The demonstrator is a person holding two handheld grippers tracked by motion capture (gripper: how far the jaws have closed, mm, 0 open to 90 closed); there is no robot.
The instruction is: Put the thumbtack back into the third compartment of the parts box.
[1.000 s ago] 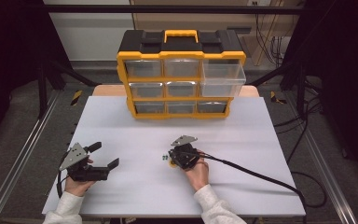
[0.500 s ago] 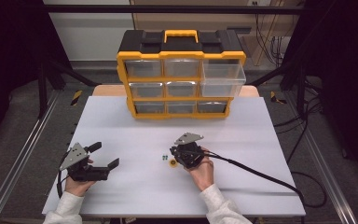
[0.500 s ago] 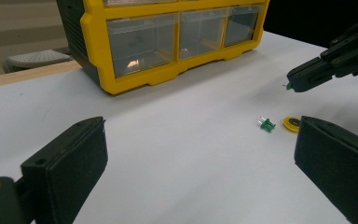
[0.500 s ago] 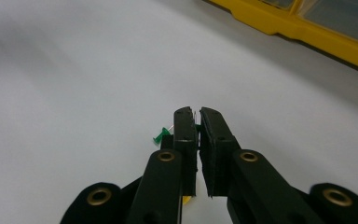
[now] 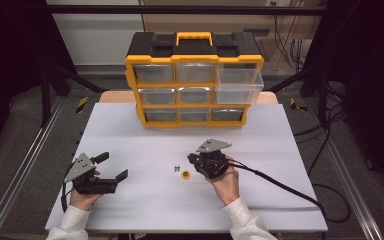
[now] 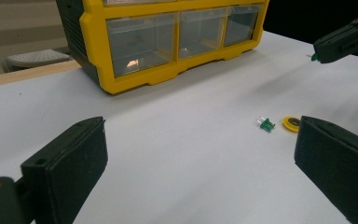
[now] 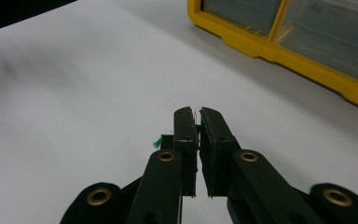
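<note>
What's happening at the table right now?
A person is working with a claw in each hand at a white table. The right claw is shut on a small green part and held above the tabletop. Another green part and a yellow ring lie on the table. The left claw is open and holds nothing. The yellow drawer cabinet at the back has its top right drawer pulled out.
</note>
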